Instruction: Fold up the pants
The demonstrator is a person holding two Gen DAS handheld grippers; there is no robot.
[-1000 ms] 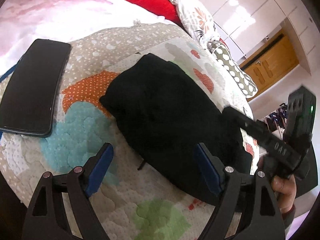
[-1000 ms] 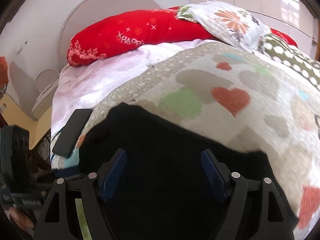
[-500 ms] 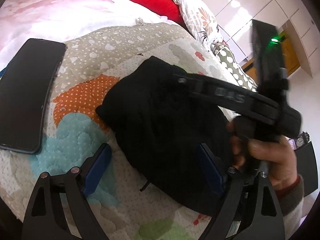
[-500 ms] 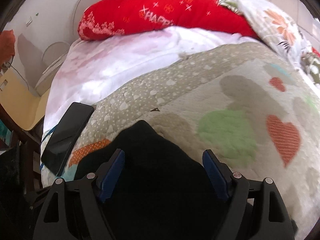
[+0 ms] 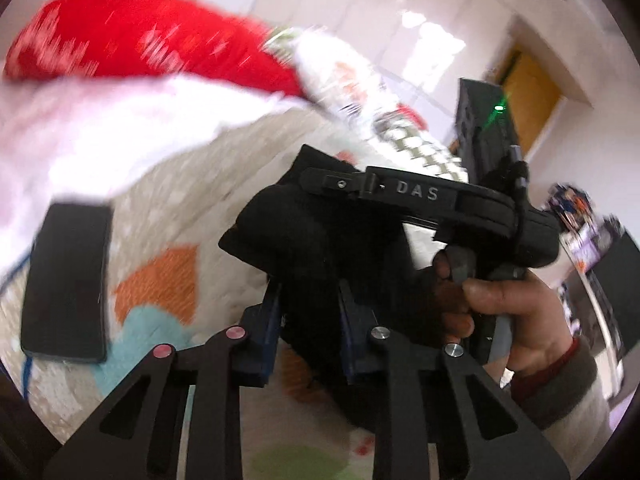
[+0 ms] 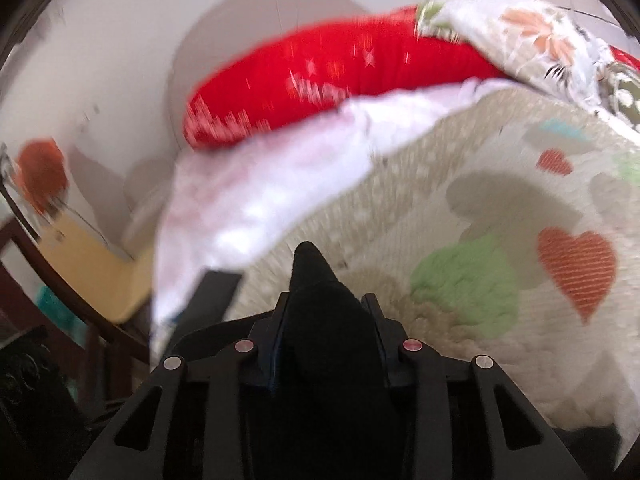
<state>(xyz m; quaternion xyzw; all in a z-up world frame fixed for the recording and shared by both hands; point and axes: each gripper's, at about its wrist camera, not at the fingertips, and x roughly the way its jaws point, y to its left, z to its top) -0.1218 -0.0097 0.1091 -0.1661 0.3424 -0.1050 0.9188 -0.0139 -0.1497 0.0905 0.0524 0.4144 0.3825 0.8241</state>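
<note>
Left hand-held gripper (image 5: pixel 308 312): its jaws have just been closing and now pinch a fold of the black pants (image 5: pixel 320 240) between the blue pads.
Right hand-held gripper (image 6: pixel 326 320): its jaws have likewise just been closing; they clamp a bunch of the same dark cloth, which pokes out past the fingertips as a pointed peak.
Pants: black, gathered into a thick bundle and caught in both grippers at once, above the quilt (image 6: pixel 500 208); how much of the cloth touches the bed cannot be told.
Right hand (image 5: pixel 508 312): seen from the left wrist camera, wrapped round the grip of the right tool, with a sleeve cuff at the wrist; a green light glows on the black box atop that tool.
Bed: covered by a pale quilt with orange, green and teal heart patches; a white sheet (image 5: pixel 80 136) lies further up.
Pillows: a red pillow (image 6: pixel 340 76) at the head of the bed, a flowered pillow (image 6: pixel 532 40) beside it.
Phone (image 5: pixel 66 284): a dark flat slab lying on the quilt, well to the left of the pants.
Sharpness: both views are smeared, so fine details are unreadable.
</note>
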